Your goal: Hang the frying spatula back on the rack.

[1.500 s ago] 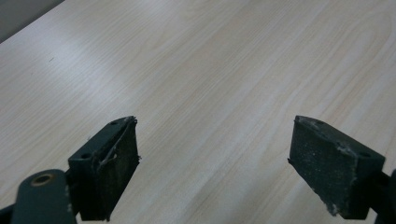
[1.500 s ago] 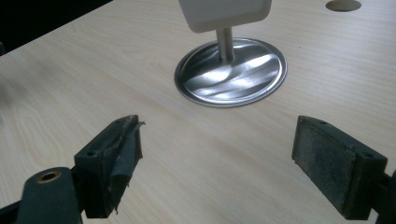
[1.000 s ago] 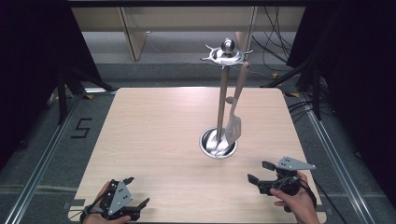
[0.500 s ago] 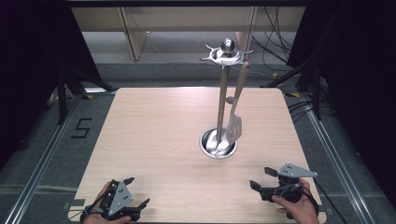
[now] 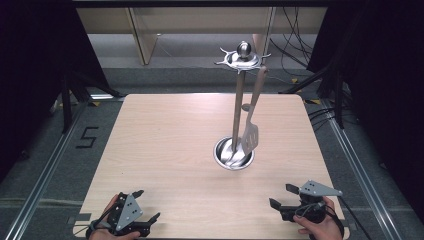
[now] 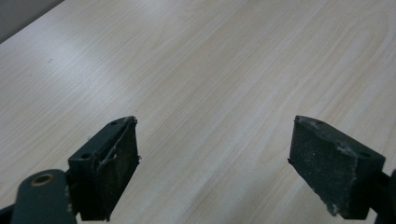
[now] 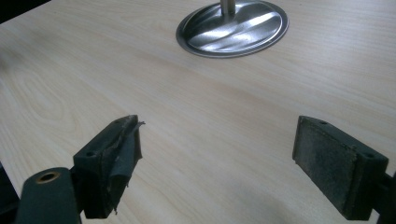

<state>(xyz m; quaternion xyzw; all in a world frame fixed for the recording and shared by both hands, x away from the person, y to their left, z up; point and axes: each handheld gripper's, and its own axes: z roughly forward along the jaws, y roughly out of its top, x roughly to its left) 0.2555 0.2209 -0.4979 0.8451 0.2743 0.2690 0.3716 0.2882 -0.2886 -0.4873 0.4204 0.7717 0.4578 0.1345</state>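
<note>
Your left gripper (image 5: 148,206) and right gripper (image 5: 280,196) both sit released at the desk's (image 5: 165,145) near corners, holding nothing. The slotted spatula (image 5: 251,135) hangs on the utensil stand (image 5: 238,120), right of the desk's centre.

I can't see the utensil stand (image 7: 231,28) whole in my right gripper view: the top edge cuts its pole. My left hand (image 5: 107,231) runs off the near edge.

Bare table (image 5: 165,145) lies open ahead of both grippers. The sole obstacle is the rack (image 5: 238,115) with its hanging spatula (image 5: 251,132), upright right of centre, nearer the right gripper (image 5: 281,196)
</note>
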